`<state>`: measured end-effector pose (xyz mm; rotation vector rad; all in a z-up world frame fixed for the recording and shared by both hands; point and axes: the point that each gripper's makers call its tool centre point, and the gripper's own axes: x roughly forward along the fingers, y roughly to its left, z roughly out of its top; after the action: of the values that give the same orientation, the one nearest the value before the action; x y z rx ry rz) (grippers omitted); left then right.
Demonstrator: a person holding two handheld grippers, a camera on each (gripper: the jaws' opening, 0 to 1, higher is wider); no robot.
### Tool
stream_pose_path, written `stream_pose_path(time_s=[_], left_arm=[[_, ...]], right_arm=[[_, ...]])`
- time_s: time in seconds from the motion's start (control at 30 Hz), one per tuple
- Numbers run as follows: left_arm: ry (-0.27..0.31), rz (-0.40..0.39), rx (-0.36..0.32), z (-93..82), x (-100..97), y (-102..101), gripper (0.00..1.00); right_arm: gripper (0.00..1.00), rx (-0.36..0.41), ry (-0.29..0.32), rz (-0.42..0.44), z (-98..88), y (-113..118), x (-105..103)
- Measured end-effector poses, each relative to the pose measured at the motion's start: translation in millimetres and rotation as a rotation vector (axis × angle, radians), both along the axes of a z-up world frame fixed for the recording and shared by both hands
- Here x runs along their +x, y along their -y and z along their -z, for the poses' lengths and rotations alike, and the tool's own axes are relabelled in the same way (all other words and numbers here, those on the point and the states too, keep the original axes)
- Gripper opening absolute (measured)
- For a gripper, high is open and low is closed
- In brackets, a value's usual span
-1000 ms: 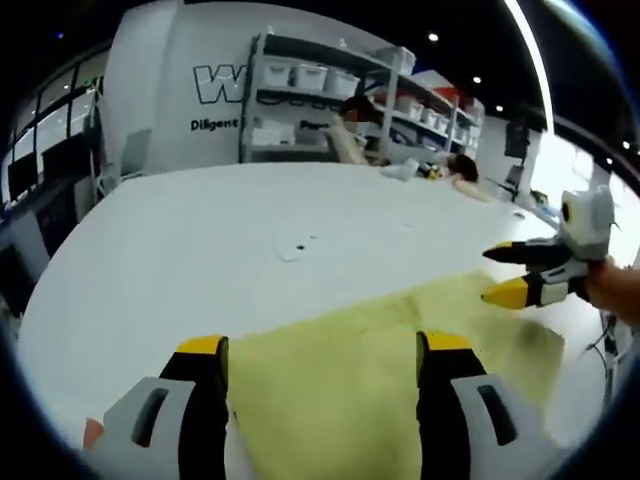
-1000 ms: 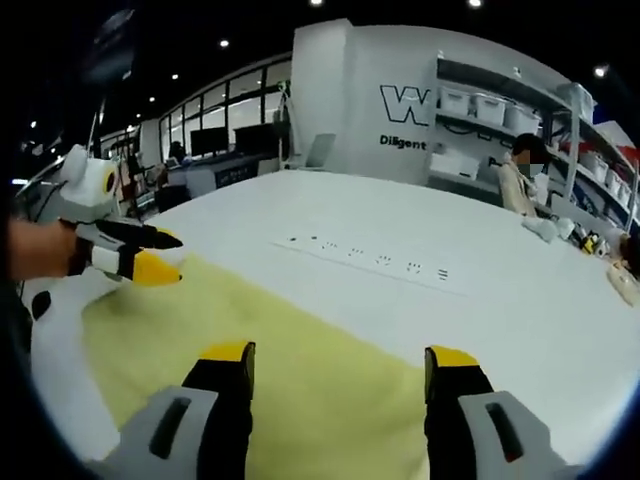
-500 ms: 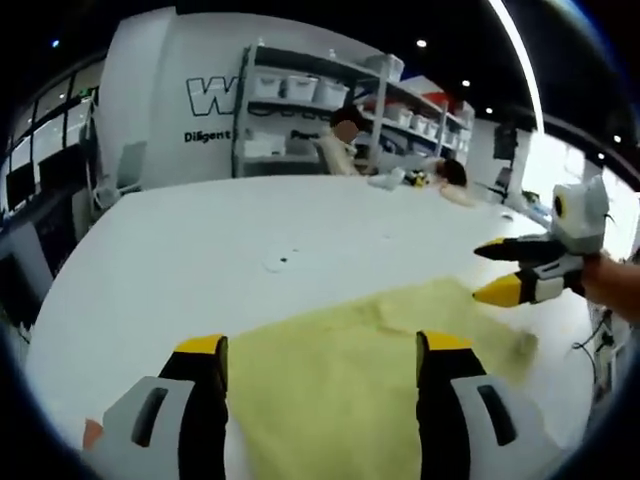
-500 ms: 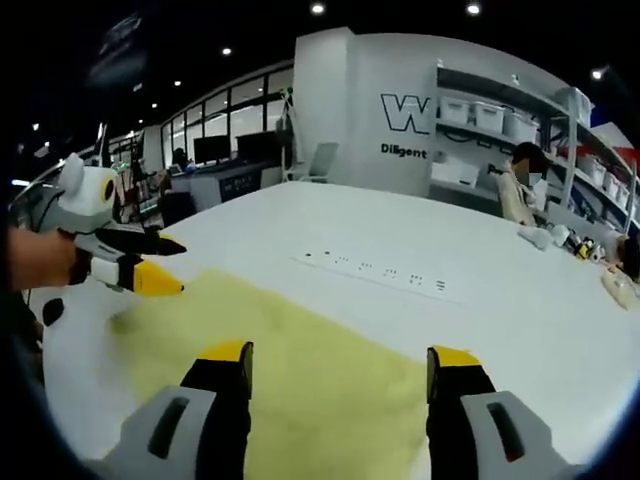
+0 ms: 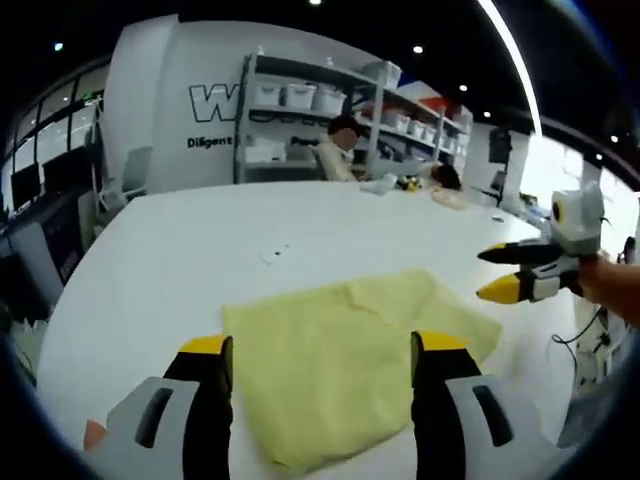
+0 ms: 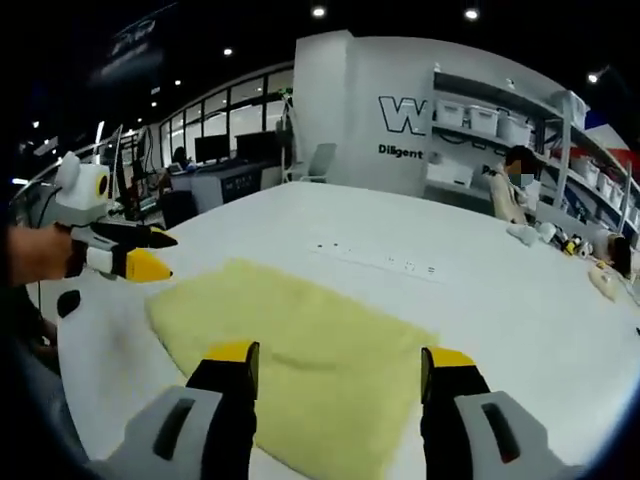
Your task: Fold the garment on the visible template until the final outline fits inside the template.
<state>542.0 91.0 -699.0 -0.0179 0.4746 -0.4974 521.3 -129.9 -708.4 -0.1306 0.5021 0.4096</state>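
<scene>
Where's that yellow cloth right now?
The yellow cloth lies flat on the white table, just ahead of both open tongs; in the right gripper view it sits between the near table edge and a row of small dark marks.

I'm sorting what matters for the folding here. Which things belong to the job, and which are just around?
Job: yellow garment, folded on the white table; left gripper and right gripper, both open above it.

Around: shelves with bins, a person by them, small clutter at the far table edge.
</scene>
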Motion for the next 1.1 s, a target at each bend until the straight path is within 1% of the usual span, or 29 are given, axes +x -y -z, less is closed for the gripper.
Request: stream_pose_path(time_s=[0.17, 0.37, 0.4, 0.47, 0.6, 0.7, 0.77, 0.9, 1.0, 1.1], left_arm=[[-0.019, -0.011, 0.006, 7.2, -21.9, -6, 0.65], [-0.055, -0.023, 0.02, 22.4, -42.8, -12, 0.61], [-0.061, -0.024, 0.022, 25.6, -45.5, -13, 0.6], [-0.096, -0.033, 0.039, 39.1, -52.4, -20, 0.59], [-0.126, -0.042, 0.057, 53.6, -60.2, -29, 0.56], [-0.15, -0.052, 0.077, 64.1, -62.8, -38, 0.53], [-0.157, -0.058, 0.087, 68.0, -62.0, -44, 0.5], [-0.161, -0.066, 0.096, 72.5, -60.5, -51, 0.45], [-0.164, -0.067, 0.096, 74.5, -59.5, -53, 0.41], [-0.163, -0.066, 0.089, 76.4, -58.1, -54, 0.38]], right_arm=[[0.65, 0.0, -0.018, 0.001, 7.6, 2, -23], [0.63, -0.01, -0.059, 0.003, 26.5, 8, -49], [0.62, -0.011, -0.061, 0.003, 27.4, 8, -50], [0.61, -0.01, -0.074, 0.005, 35.5, 12, -58], [0.58, -0.019, -0.121, 0.017, 53.9, 21, -68], [0.56, -0.025, -0.141, 0.017, 61.4, 23, -71], [0.51, -0.035, -0.156, 0.012, 66.5, 25, -71], [0.45, -0.043, -0.167, 0.012, 71.0, 30, -72], [0.36, -0.043, -0.167, 0.016, 72.4, 36, -70], [0.31, -0.027, -0.17, 0.042, 74.4, 44, -66]])
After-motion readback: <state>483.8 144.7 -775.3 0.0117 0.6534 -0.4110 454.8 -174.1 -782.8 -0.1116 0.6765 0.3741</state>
